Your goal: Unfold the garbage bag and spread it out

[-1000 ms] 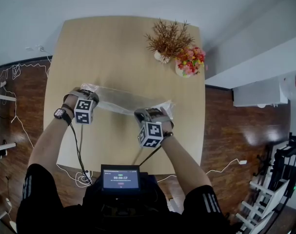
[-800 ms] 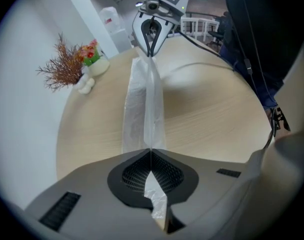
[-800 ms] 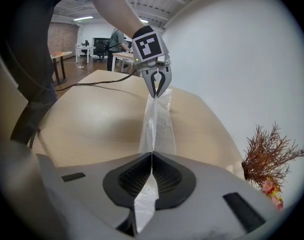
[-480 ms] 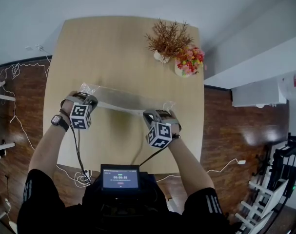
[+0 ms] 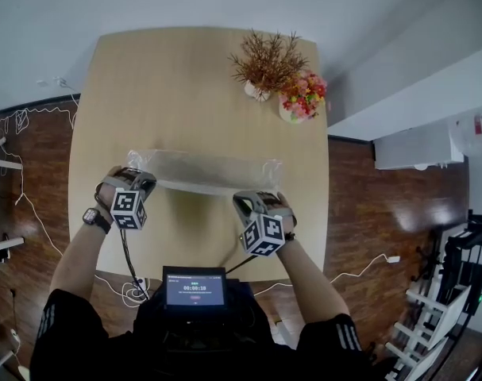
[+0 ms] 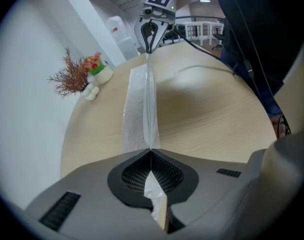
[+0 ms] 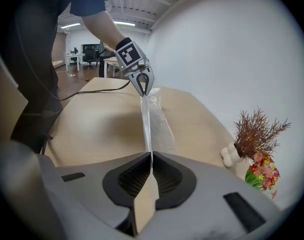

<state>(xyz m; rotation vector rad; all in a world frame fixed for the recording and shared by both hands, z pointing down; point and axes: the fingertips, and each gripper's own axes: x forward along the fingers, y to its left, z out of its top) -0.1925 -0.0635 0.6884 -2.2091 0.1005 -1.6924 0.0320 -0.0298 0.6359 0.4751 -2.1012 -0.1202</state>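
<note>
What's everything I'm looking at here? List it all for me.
table: one, light wood, centre of the room.
garbage bag: one, clear, a long folded strip stretched across the table.
dried plant: one, brown, in a white vase, far right of the table.
flowers: one bunch, red, pink and yellow, beside the dried plant.
screen: one, black frame with blue display, at the person's chest.
cables: several, white, on the dark wood floor at the left.
wristwatch: one, dark, on the left wrist.
left hand-held gripper: one, grey, shut on the bag's left end.
right hand-held gripper: one, grey, shut on the bag's right end.
</note>
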